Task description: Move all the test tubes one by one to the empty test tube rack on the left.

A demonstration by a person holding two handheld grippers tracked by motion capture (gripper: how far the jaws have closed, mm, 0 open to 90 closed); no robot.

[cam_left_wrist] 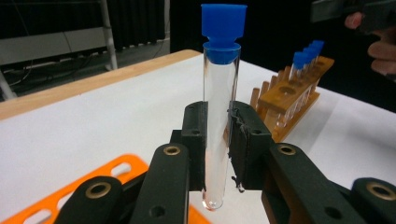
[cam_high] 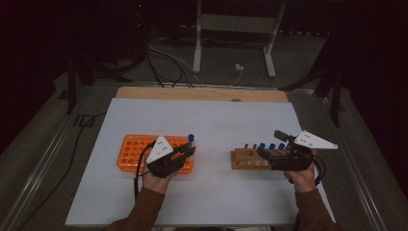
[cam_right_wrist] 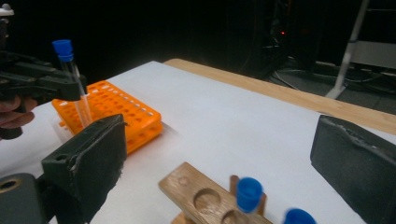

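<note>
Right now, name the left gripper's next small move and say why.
Probably lower the test tube into a hole of the orange rack. The left gripper is shut on the tube, upright, blue cap up, its round bottom hanging just above the rack's edge. The right gripper is open by the wooden rack.

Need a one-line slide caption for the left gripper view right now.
Left gripper clamps an upright blue-capped test tube above the orange rack; wooden rack beyond.

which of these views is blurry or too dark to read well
High view: dim, dark surroundings, soft detail on the wooden rack. Left gripper view: sharp on the clamped test tube, background softer. Right gripper view: the near blue caps blur, black background.
</note>
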